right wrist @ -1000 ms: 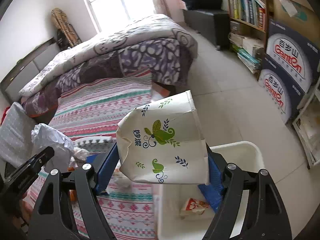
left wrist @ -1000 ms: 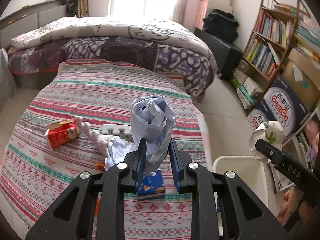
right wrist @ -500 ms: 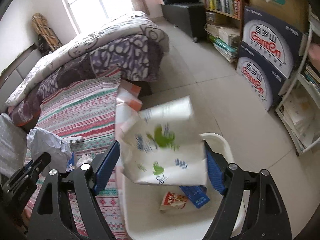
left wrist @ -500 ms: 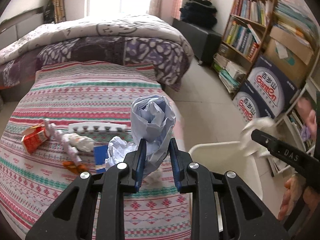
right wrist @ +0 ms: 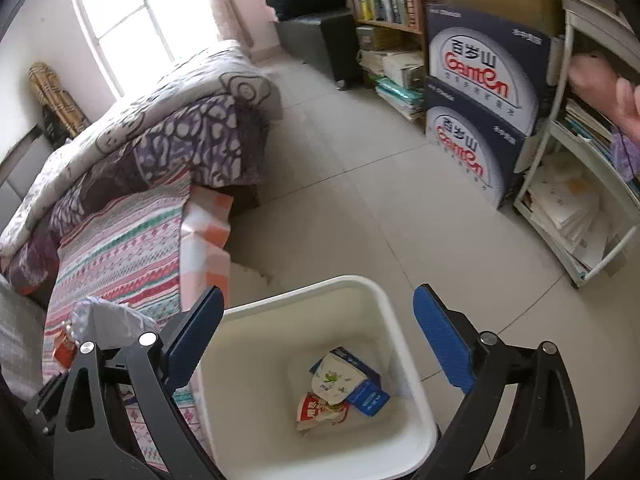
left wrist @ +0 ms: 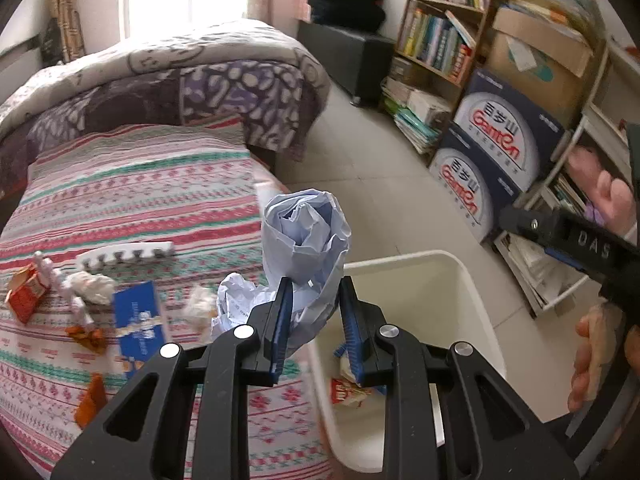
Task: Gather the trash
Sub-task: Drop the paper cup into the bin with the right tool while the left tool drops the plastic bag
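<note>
Having just opened, right hand-held gripper (right wrist: 318, 334) empty over white plastic bin (right wrist: 376, 292); floral paper carton (right wrist: 334, 380) dropped inside; left hand-held gripper (left wrist: 314, 312) clamping crumpled pale-blue paper wad (left wrist: 306, 240), due next.

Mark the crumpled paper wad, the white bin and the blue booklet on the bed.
crumpled paper wad (left wrist: 306, 240), left wrist view, on its creased upper bulge above the pads.
white bin (right wrist: 394, 322), right wrist view, on its bare far-right rim.
blue booklet (left wrist: 138, 318), left wrist view, on the middle of its cover.
</note>
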